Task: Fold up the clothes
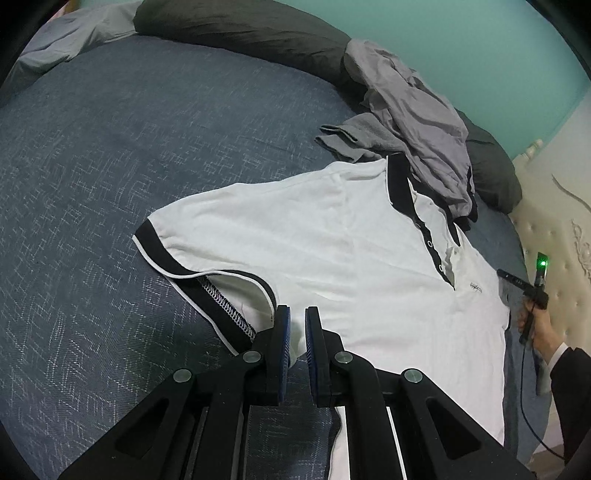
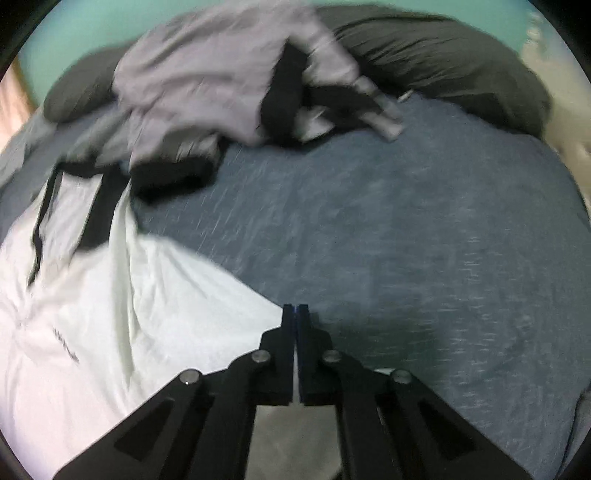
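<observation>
A white polo shirt [image 1: 332, 240] with a black collar and black sleeve trim lies face up on the blue bedspread [image 1: 92, 184]. My left gripper [image 1: 297, 321] sits at the shirt's side below the sleeve. Its pads are nearly together, with white fabric pinched between them. In the right wrist view the shirt [image 2: 110, 314] fills the lower left, and its edge runs taut to my right gripper [image 2: 296, 312]. That gripper is shut, with a sliver of white cloth between its fingers. The left wrist view shows the right gripper [image 1: 517, 284] from the side at the shirt's far edge, held by a hand [image 1: 539, 328].
A heap of grey clothes [image 1: 413, 122] lies over the shirt's collar, blurred in the right wrist view [image 2: 207, 85]. Dark pillows [image 1: 240, 29] line the head of the bed. A cream tufted headboard [image 1: 554, 240] stands at the right. Bare bedspread [image 2: 406, 240] spreads right of the shirt.
</observation>
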